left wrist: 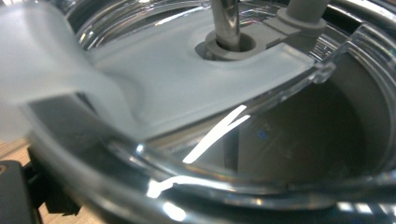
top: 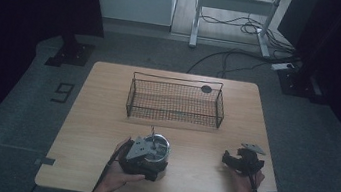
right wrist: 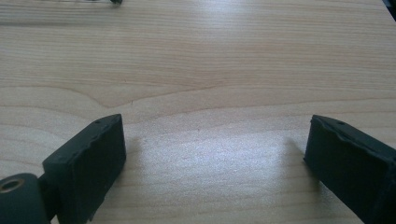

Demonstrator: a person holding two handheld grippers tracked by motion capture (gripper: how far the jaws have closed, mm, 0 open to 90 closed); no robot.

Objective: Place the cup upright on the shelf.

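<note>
A round metal cup [top: 159, 151] with a clear lid stands on the wooden table [top: 197, 180] near its front edge. My left gripper [top: 142, 155] lies against the cup's left side, held by a hand. From the left gripper view, very close, I see the clear lid [left wrist: 261, 186], its frosted tab [left wrist: 187, 79], a metal straw [left wrist: 226, 18] and a grey seal [left wrist: 303, 11]. The pads are hidden, so the grip is unclear. At the front right, my right gripper [top: 230, 160] [right wrist: 215, 154] stands open over bare wood, nothing between its jaws.
A black wire basket [top: 130, 98] sits at the middle back of the table, with a small dark disc [top: 206, 89] by its far right rim. Bare wood separates the two grippers. Cables and a desk frame lie on the floor beyond.
</note>
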